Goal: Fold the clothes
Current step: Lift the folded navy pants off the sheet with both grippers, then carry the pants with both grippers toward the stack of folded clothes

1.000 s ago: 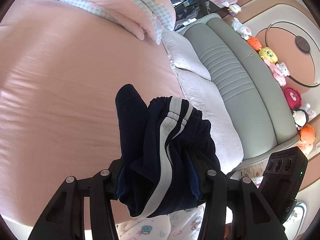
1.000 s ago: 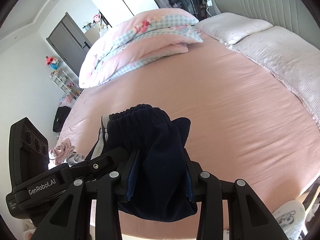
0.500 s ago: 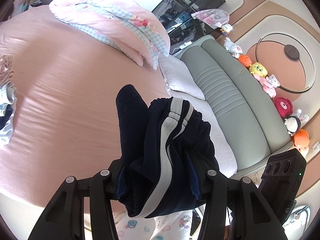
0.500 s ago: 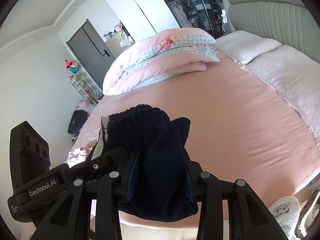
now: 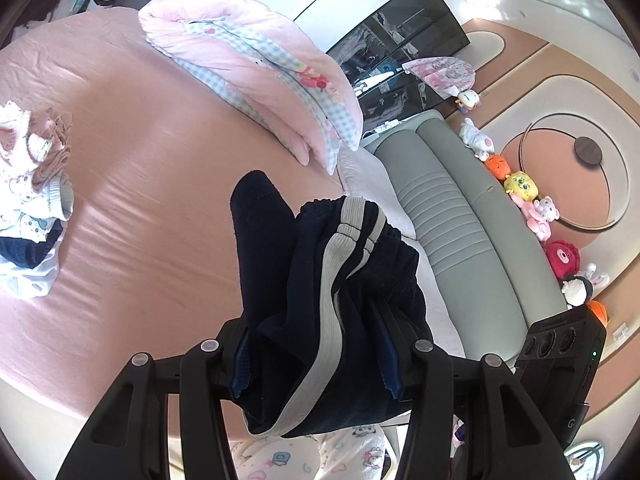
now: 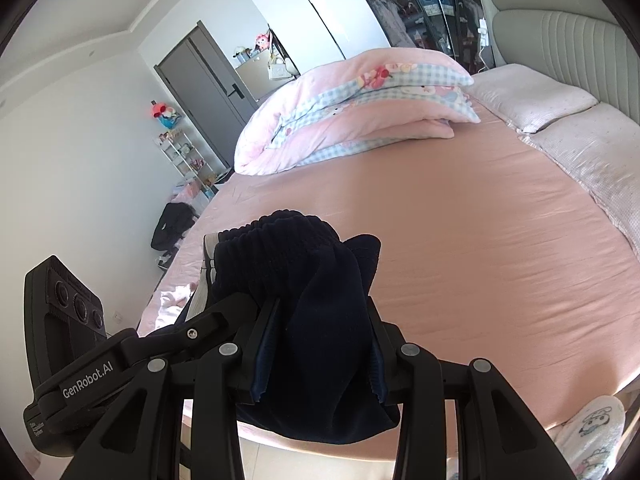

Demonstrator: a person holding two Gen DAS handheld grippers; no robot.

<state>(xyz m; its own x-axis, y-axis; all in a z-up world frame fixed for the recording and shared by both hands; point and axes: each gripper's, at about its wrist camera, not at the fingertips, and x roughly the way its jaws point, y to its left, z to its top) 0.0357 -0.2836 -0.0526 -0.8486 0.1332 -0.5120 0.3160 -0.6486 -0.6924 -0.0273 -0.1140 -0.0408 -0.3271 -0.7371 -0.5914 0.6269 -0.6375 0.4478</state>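
Both grippers have lifted off the bed's near edge; left gripper (image 5: 316, 364) and right gripper (image 6: 316, 356) each pinch bunched navy track pants (image 5: 328, 280). Probably carrying them up to shake out, though the legs hang hidden

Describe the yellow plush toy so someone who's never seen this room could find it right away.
Start at the grey padded headboard along the pink bed. A row of soft toys sits on the ledge behind it, below a round wall ornament. The yellow plush toy sits between an orange toy and a pink-and-white one, the only yellow one in the row.
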